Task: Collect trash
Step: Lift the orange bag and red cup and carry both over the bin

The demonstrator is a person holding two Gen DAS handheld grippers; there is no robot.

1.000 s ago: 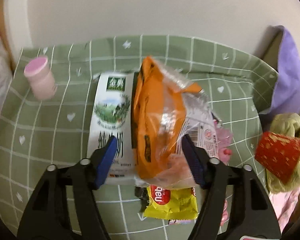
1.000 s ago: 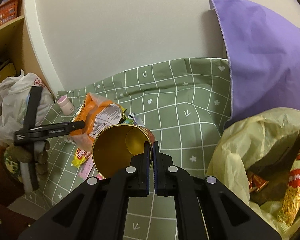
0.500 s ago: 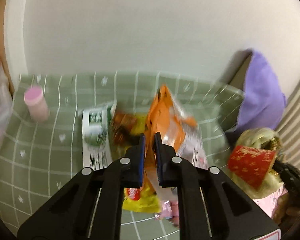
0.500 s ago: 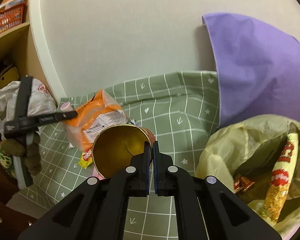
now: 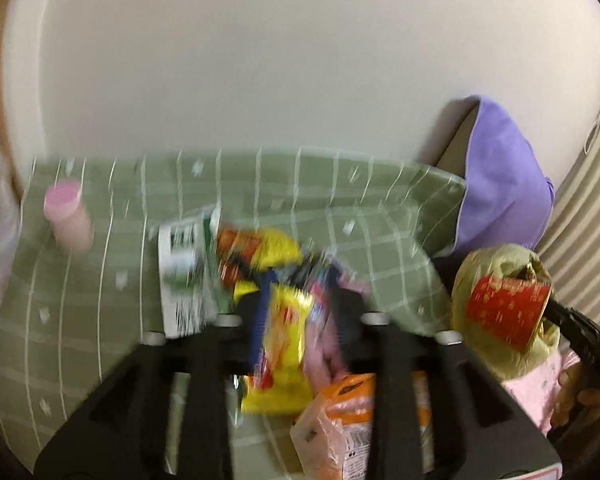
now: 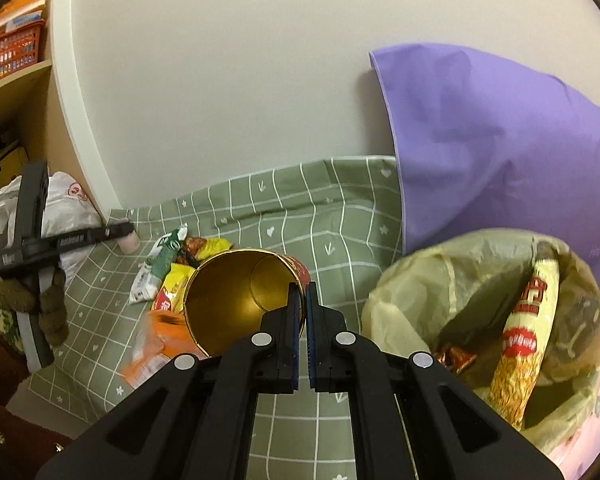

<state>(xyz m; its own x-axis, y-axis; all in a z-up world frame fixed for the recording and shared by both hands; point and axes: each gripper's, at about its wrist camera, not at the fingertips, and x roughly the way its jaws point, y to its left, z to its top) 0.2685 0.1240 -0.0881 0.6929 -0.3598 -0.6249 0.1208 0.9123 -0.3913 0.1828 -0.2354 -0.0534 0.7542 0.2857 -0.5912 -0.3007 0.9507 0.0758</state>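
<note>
Left gripper (image 5: 298,300) jaws had just been opening, released; orange packet (image 5: 340,420) lay below on the green cloth (image 6: 320,224). Right gripper (image 6: 302,300) clenched on the gold-lined cup (image 6: 236,300) rim. Far right, the yellow bag (image 6: 480,308) held a noodle packet (image 6: 524,332).

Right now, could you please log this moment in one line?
left gripper: jaws just opening, nothing between | orange snack bag: loose below | right gripper: shut on red cup
</note>
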